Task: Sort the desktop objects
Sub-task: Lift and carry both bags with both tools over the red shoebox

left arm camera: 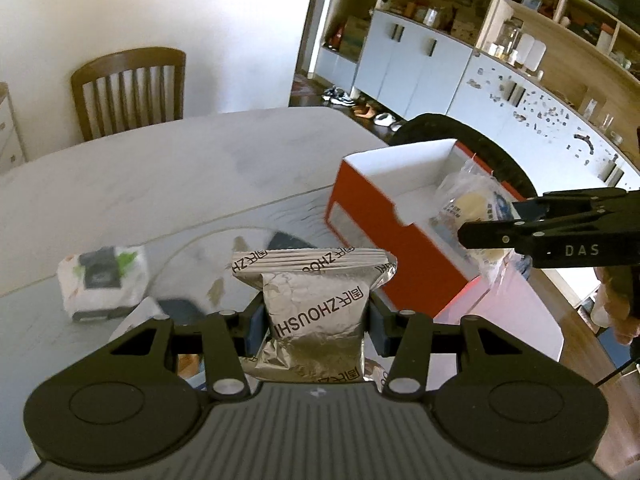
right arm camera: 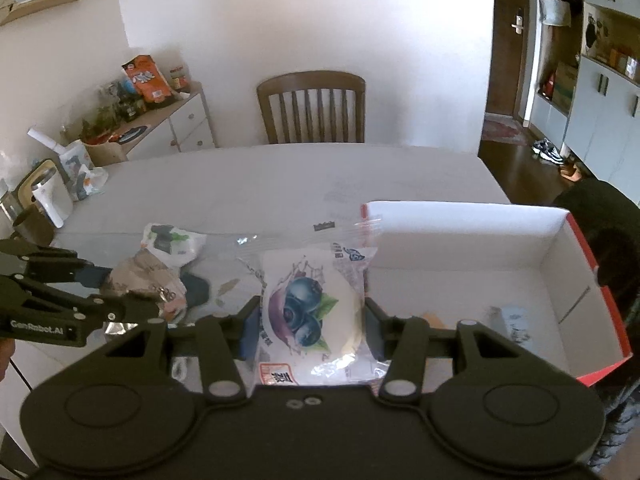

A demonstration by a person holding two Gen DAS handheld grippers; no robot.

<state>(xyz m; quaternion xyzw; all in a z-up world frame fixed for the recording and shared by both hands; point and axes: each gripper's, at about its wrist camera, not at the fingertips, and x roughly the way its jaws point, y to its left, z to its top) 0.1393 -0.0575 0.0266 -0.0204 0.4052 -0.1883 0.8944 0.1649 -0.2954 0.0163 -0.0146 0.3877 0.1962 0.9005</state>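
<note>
Carrying two packets toward the box [right arm camera: 472,240], I judge the step in hand to be the drop. I bring each packet fully over the white floor of the box before releasing, keeping the two grippers apart so they do not collide at the rim.

The left gripper [left arm camera: 316,320] has its jaws partly closed, pads pressing both sides of the silver packet [left arm camera: 316,304]; the box lies at two o'clock in that view. The right gripper [right arm camera: 308,324] is likewise clamped on the blueberry packet [right arm camera: 308,308], box at three o'clock. A tissue pack [left arm camera: 102,280] lies on the table [left arm camera: 160,168] at nine o'clock.
</note>
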